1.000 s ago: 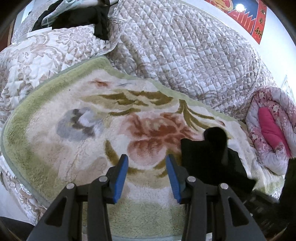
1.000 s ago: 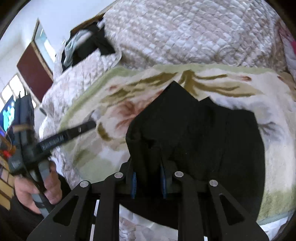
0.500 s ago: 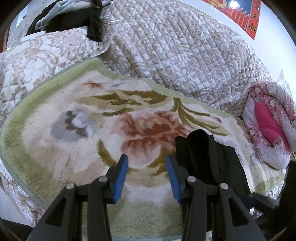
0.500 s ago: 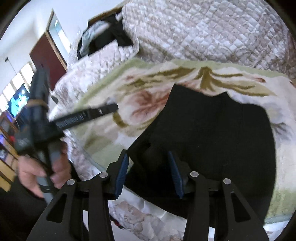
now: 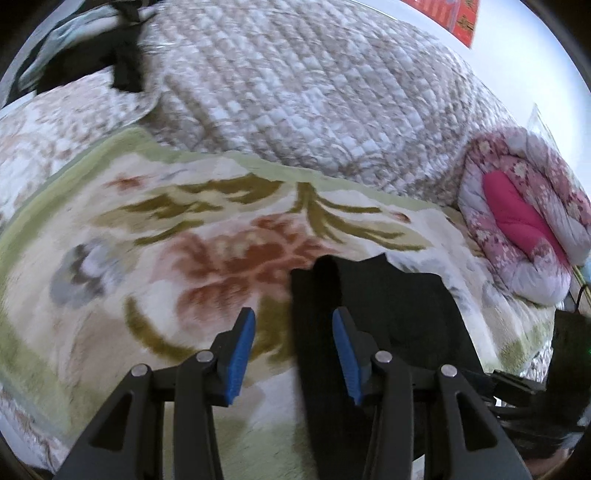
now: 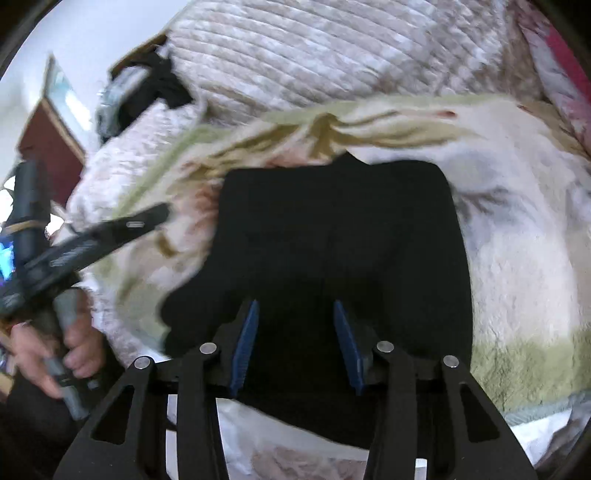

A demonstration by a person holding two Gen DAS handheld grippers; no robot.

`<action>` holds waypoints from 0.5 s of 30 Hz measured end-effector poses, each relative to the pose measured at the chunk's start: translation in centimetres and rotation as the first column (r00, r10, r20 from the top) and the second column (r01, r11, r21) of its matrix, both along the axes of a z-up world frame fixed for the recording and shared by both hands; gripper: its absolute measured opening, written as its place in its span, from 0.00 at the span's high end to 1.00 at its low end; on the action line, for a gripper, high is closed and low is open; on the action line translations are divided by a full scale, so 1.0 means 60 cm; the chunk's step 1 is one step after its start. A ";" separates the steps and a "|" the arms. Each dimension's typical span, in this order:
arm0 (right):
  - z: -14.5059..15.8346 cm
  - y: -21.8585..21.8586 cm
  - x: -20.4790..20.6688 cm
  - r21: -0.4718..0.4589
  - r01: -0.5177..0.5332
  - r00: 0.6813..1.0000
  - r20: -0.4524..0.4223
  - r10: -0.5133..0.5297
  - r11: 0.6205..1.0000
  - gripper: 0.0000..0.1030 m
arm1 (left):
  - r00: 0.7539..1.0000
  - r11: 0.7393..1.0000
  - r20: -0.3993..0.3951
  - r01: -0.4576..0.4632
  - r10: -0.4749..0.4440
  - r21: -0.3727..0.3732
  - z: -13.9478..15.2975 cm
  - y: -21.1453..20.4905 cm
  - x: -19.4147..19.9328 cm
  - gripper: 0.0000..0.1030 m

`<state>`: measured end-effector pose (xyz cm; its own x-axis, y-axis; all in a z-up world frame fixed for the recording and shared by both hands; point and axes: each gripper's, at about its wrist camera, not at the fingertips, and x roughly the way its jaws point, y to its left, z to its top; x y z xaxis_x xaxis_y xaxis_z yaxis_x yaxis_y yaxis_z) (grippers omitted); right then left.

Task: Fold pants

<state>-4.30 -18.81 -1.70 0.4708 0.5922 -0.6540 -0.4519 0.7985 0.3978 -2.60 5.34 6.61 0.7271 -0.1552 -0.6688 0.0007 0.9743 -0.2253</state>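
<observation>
- left wrist view: my left gripper (image 5: 293,334) has its jaws apart with nothing clamped; only the left edge of the black pants (image 5: 373,317) shows between the blue pads. the pants lie folded on the floral blanket (image 5: 155,229), right of centre.
- risk here: if i close now i think i'd pinch just one edge layer and drag the fold crooked, or catch blanket pile too.
- room: quilted cover (image 5: 295,92) heaped behind, pink rolled duvet (image 5: 517,229) far right, red poster (image 5: 458,14) on the wall.
- right wrist view: my right gripper (image 6: 293,334) has just been opening; jaws now apart over the pants (image 6: 332,236), cloth between them but not pinched.
- risk: frame is blurred; the released near edge hangs past the blanket (image 6: 517,240) and could slide off.
- room: left gripper (image 6: 110,236) and the hand (image 6: 55,350) at left, dark door (image 6: 48,155) behind.
</observation>
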 end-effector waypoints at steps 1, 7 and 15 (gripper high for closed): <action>0.008 -0.009 0.003 0.049 0.005 1.000 -0.006 -0.005 0.999 0.58 | 1.000 1.000 -0.002 0.015 -0.015 0.011 0.001 -0.008 0.008 0.54; 0.055 -0.067 0.058 0.012 0.166 0.985 0.054 -0.166 0.986 0.58 | 0.992 0.992 -0.055 0.115 -0.113 0.043 -0.014 -0.063 0.079 0.51; 0.029 -0.091 0.150 -0.070 0.241 0.970 0.046 -0.239 0.968 0.80 | 0.993 0.995 -0.083 0.091 -0.087 0.051 -0.050 -0.075 0.099 0.87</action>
<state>4.68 -24.28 0.03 0.6175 0.4090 -0.6719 -0.2564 0.9122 0.3197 3.35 0.86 3.59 0.6552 -0.1786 -0.7340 0.0717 0.9820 -0.1749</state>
